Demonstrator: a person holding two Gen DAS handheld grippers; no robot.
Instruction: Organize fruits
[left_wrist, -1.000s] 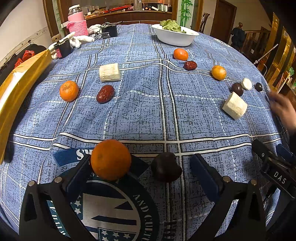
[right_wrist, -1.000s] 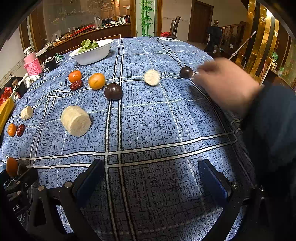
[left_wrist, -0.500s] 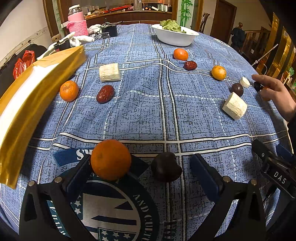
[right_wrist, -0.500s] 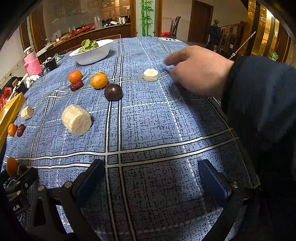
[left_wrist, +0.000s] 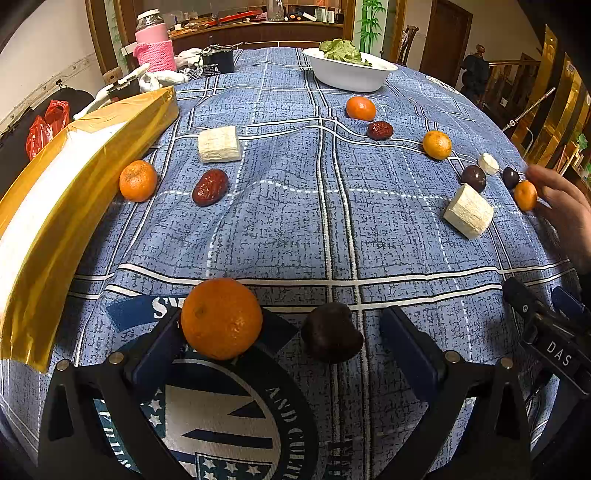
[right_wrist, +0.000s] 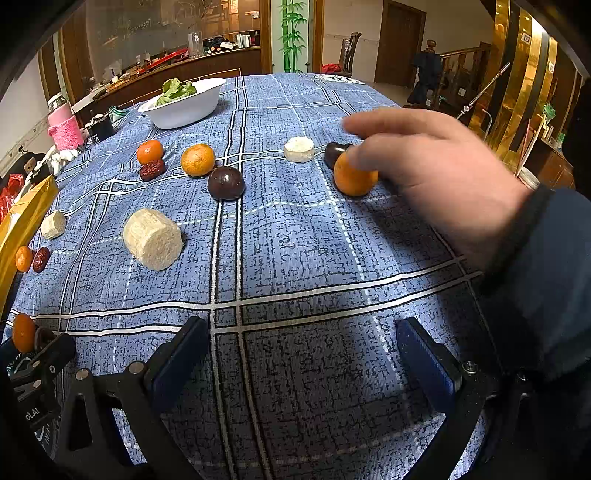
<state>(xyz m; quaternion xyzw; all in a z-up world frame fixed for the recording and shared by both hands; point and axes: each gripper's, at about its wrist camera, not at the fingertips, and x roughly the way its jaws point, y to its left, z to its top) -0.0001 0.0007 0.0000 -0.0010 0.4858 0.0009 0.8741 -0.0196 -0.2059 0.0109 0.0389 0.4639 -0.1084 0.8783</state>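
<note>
So the left gripper (left_wrist: 280, 332) was spread wide and holding nothing, with a round orange mandarin (left_wrist: 221, 318) sitting right against its left pad at about 10 o'clock and a dark brown lumpy fruit (left_wrist: 331, 332) just right of centre between the jaws. The right gripper (right_wrist: 301, 354) was spread too, bare blue checked tablecloth (right_wrist: 295, 258) between its pads. A bare hand (right_wrist: 436, 173) touched a small orange fruit (right_wrist: 352, 177) out at 1 o'clock. I'd say the left one was nearer for the mandarin.

It looks like a home dining room: a big table with a blue cloth (left_wrist: 295, 221), wooden doors (right_wrist: 397, 37), a stair rail (right_wrist: 458, 55).
</note>
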